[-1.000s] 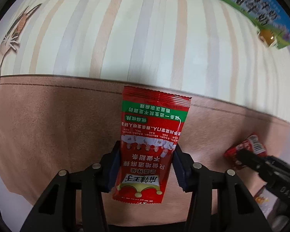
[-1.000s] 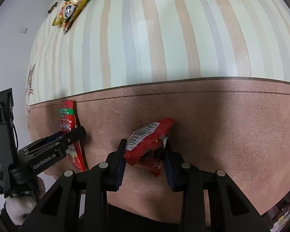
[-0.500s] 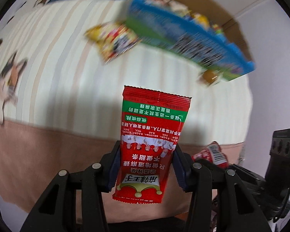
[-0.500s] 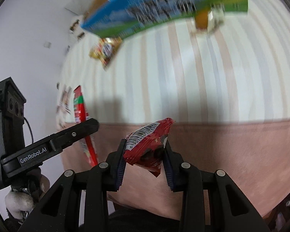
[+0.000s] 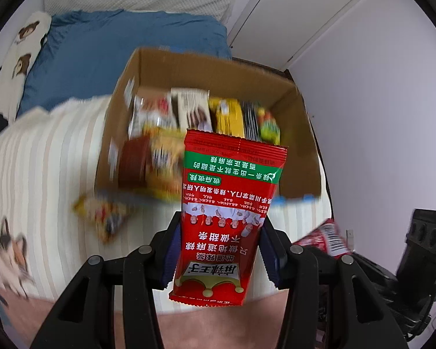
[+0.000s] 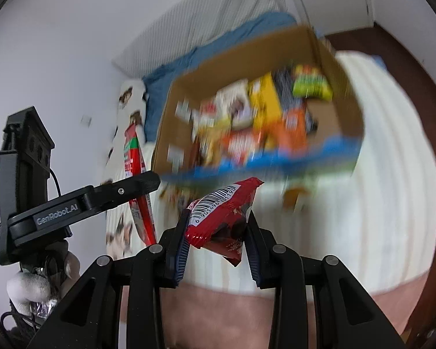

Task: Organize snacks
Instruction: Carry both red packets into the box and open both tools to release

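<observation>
While the left gripper (image 5: 219,250) points toward the bed, its fingers (image 5: 171,250) pinch a tall red and green snack packet (image 5: 229,203) by its lower half, so the packet stands upright between them with its printed text upside down and its top edge rising in front of the cardboard box (image 5: 302,145). The right gripper (image 6: 216,244) has its fingers (image 6: 181,250) pressed onto a small red snack pack (image 6: 223,224), barcode side up, which sits crumpled between the pads with one corner poking upward.

Ahead, the open box rests on a bed with a cream striped blanket (image 5: 43,174); it holds many packets, though motion blur makes them hard to tell apart. One yellowish packet (image 5: 104,212) lies on the blanket just beside the box's near left corner. A blue pillow (image 5: 101,52) sits behind the box. Pale walls and a white door (image 5: 290,8) close off the room, and a pinkish cover (image 6: 218,314) spans the bed's near edge.
</observation>
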